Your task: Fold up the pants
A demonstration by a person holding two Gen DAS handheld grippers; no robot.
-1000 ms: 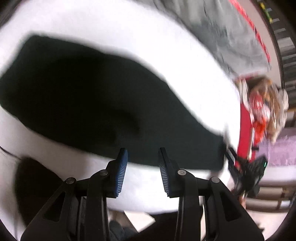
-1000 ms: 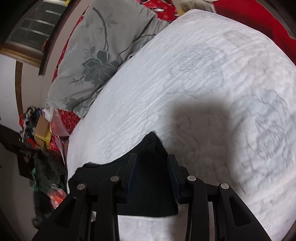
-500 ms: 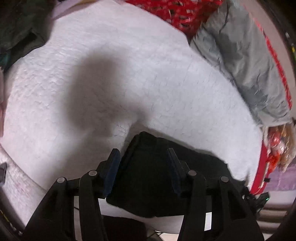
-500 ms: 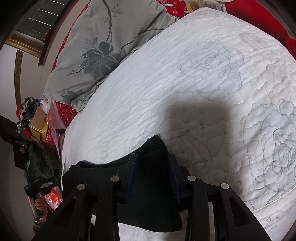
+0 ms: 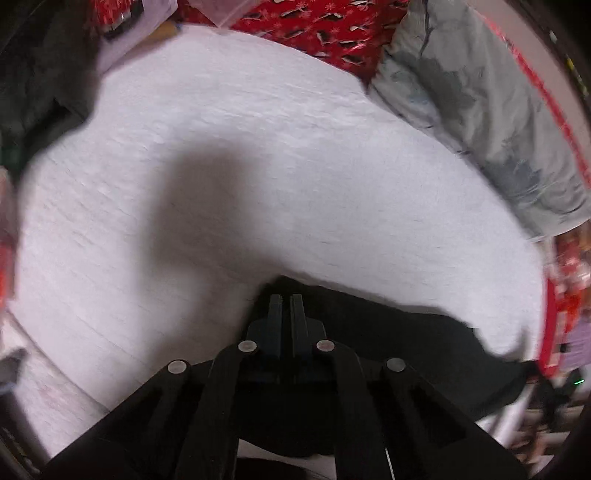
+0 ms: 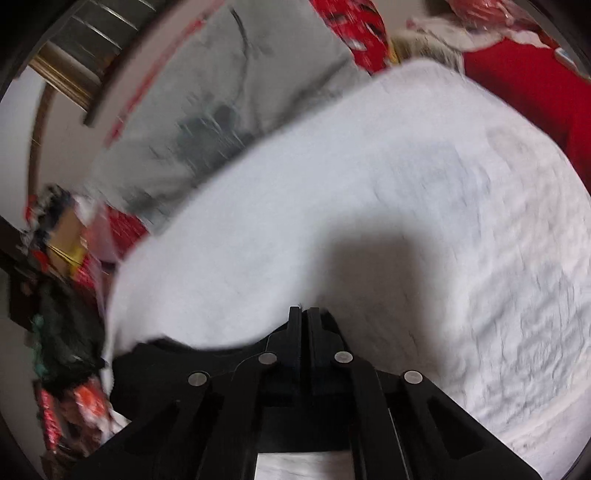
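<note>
Black pants [image 5: 424, 350] lie on a white quilted bed [image 5: 258, 184]. In the left wrist view my left gripper [image 5: 286, 299] is shut on a corner of the pants, and the dark cloth runs off to the right behind it. In the right wrist view my right gripper [image 6: 304, 312] is shut on another corner of the pants [image 6: 177, 365], whose cloth stretches to the left along the bed's near edge. Both views are blurred.
A grey flowered pillow [image 5: 480, 110] lies at the bed's head, also in the right wrist view [image 6: 221, 110]. Red patterned bedding [image 5: 314, 33] lies beyond the quilt. Dark clothes [image 5: 37, 74] are at far left. Clutter [image 6: 62, 332] stands beside the bed.
Both grippers have closed on corners of the pants. The left gripper swung from over the spread pants to its corner, and both views are now blurred by motion.
</note>
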